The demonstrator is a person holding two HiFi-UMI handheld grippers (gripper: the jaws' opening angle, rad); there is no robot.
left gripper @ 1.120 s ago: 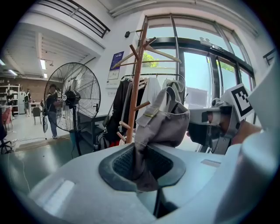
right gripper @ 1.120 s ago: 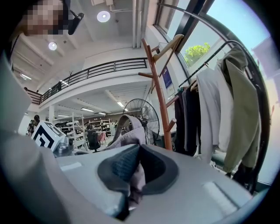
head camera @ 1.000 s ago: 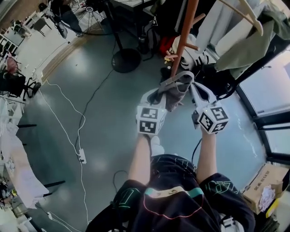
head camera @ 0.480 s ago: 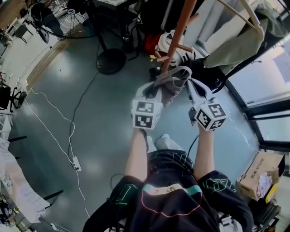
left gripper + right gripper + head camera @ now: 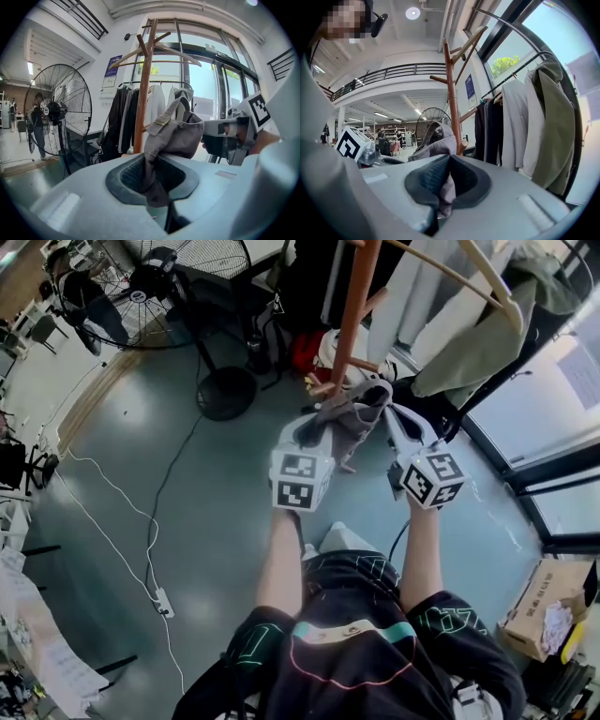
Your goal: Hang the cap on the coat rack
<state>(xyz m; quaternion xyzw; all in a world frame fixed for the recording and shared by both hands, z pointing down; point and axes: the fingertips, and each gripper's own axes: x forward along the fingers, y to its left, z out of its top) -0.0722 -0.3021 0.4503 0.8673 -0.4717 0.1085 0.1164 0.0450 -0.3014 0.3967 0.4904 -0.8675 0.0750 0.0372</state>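
A pedestal fan, power strip and cardboard box, perhaps holding paper, occupy the floor.

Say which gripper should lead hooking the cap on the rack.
Left, probably. Both grippers are shut on the cap, but the left gripper sits nearer the coat rack's low peg in the head view, and its own view faces the pole squarely. The right gripper stands off to the side.
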